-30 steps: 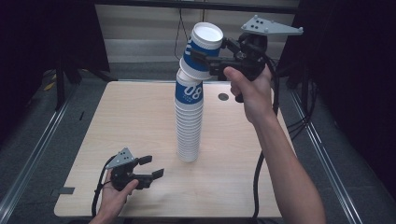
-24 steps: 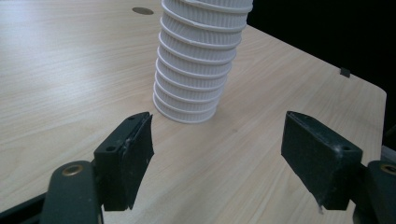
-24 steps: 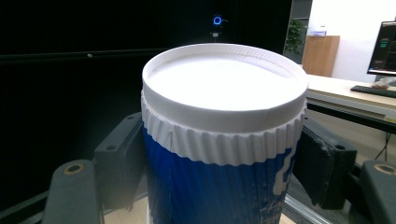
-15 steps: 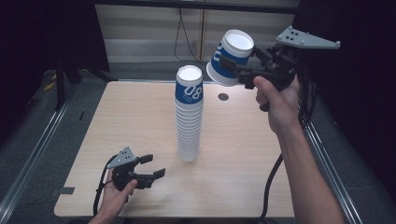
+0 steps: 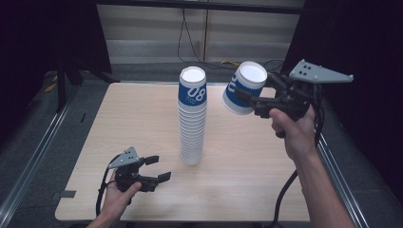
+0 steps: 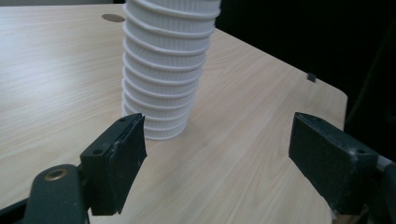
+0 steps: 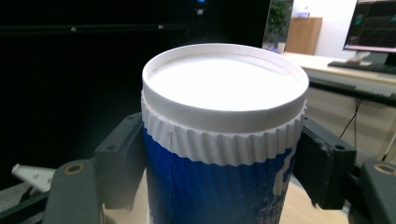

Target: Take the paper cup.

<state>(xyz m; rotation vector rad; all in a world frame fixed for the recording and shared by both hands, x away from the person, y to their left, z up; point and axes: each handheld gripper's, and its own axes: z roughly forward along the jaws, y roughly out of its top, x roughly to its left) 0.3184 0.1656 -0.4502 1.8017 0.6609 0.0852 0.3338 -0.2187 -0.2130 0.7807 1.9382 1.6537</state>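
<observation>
Left to right across the table: my left gripper rested low at the near left edge, its jaws spread wide with nothing between them, pointing toward the base of the cup stack. In the left gripper view the pads stood well apart, with the ribbed white rims of the stack just beyond them on the wood. The stack stood upright near the table's middle, its top cup blue with white numerals. To its right, above the table's far right part, my right gripper was clamped on a single blue cup, held in the air, tilted, clear of the stack. In the right gripper view both pads pressed the cup's blue wall just below its ribbed white band.
</observation>
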